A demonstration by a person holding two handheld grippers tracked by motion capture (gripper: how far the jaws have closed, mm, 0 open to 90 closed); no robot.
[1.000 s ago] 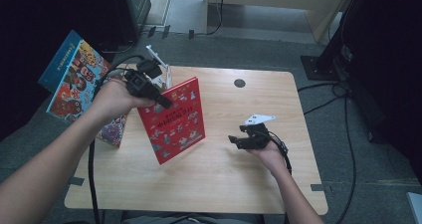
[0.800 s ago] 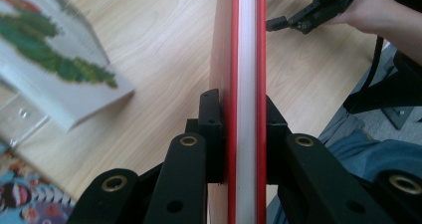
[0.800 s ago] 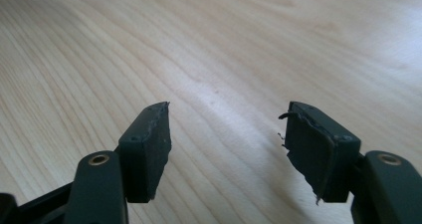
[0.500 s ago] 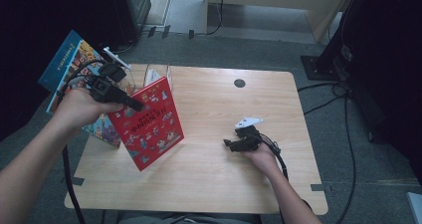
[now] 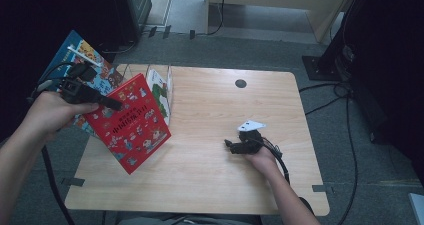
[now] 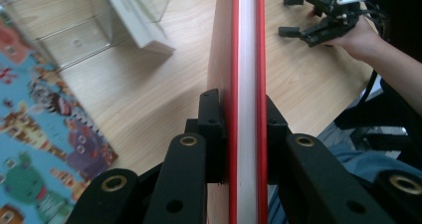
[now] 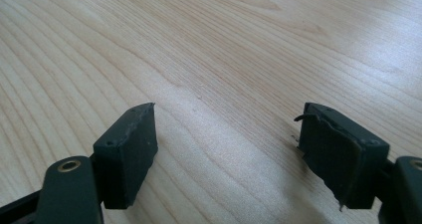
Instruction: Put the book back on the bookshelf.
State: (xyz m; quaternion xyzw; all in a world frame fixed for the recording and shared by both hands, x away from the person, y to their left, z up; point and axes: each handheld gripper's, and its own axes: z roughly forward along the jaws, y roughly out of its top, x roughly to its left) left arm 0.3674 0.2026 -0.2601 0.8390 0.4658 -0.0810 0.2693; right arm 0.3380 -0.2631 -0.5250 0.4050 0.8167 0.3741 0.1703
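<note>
My left gripper (image 5: 116,106) is shut on a red picture book (image 5: 131,130) and holds it tilted above the table's left part. In the left gripper view the red book (image 6: 246,59) runs edge-on between the jaws of that gripper (image 6: 244,119), pads pressed to both covers. My right gripper (image 5: 229,147) rests low over the wooden table (image 5: 210,185) right of centre. Its jaws have just been opening and stand open. In the right gripper view there is bare wood (image 7: 199,45) between the jaws of this gripper (image 7: 226,144).
A clear wire book rack (image 5: 150,72) stands at the table's back left with a white book (image 5: 161,92) leaning in it. A blue picture book (image 5: 82,52) lies left of the rack, behind my left hand. Cables (image 5: 345,110) cross the floor to the right.
My left hand has carried the red book leftward, closer to the rack. The right gripper has sunk a little toward the table and its jaws have spread wider.
</note>
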